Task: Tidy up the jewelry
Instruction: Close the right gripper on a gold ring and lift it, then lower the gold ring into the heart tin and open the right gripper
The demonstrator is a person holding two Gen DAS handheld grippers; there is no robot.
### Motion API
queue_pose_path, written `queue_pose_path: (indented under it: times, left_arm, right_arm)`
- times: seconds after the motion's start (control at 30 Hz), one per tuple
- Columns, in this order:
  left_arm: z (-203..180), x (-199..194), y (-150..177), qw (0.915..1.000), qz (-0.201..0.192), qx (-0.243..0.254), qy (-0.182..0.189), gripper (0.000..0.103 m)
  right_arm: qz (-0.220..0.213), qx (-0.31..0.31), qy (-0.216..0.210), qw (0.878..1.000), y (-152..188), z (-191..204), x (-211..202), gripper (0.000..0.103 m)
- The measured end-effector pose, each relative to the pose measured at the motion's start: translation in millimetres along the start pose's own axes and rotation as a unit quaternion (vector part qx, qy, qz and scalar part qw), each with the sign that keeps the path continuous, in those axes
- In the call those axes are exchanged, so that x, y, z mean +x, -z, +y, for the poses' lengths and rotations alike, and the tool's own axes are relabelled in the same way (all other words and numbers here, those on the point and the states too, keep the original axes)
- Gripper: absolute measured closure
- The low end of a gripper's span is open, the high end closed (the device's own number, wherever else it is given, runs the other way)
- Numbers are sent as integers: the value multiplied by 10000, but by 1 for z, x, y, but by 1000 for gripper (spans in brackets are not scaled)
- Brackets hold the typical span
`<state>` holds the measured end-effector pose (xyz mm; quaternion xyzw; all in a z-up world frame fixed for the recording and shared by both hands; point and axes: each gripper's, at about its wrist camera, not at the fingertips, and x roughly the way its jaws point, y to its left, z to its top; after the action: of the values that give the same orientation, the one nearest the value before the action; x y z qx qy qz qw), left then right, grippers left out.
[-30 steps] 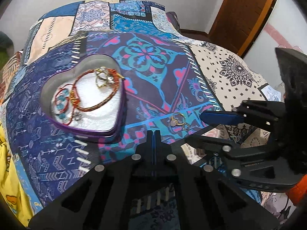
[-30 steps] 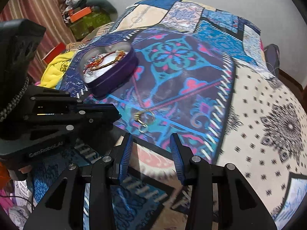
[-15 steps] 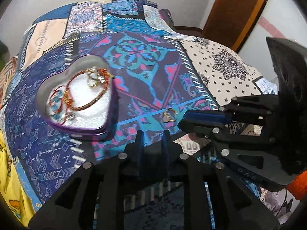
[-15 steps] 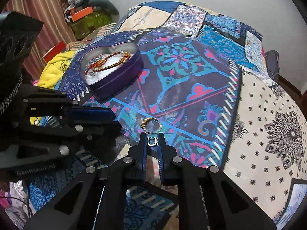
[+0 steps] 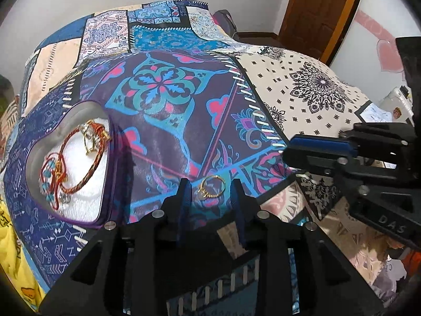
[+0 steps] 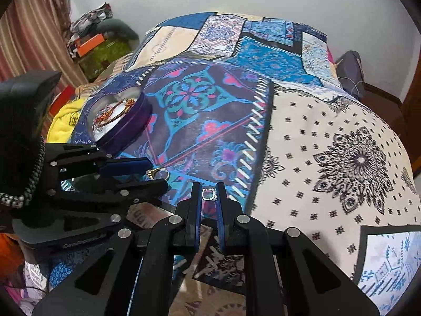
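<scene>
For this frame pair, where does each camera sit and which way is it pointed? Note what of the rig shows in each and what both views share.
Left wrist: sits behind the left gripper, looking along its open fingers over the patterned bedspread; a gold ring lies between them, the heart-shaped tin is at left, and the right gripper enters from the right.
Right wrist: sits behind the right gripper, its fingers closed on a small silver ring; the left gripper enters from the left.
Shared: gold ring, tin, bedspread.
</scene>
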<state>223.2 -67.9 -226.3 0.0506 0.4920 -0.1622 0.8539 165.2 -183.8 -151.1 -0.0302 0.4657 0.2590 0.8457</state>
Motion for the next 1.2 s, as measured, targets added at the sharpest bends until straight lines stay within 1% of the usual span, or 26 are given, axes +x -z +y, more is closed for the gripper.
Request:
queue_pose_path:
  times: [0.03,0.1,0.3,0.43,0.83,1.2]
  left_arm:
    - [-1,0,0,10000,-9,18,-41,83]
    - [-1,1,0,10000,-11,45,-67,85]
    - [-3,-6,4,9999,-46,84,-32,85]
    - [0,-18,6,9998,-178,1,-19,85]
    - [24,-66,6,9967,-720,-353,-151,85]
    - [52,-113,9,9893,-1273,-567,-435,85]
  right_arm:
    - [-2,25,1,10000,0,-1,0,94]
    - [0,40,0,10000,0,-3,-1,94]
    - [1,8,44,10000,-1,-1,-1,94]
    - [-58,-11,12,10000,-5,2,-3,94]
    - [-419,-174,-134,9989,-29,25,-17,94]
    - [-701,-246,-385,9965,-49,56,-22,94]
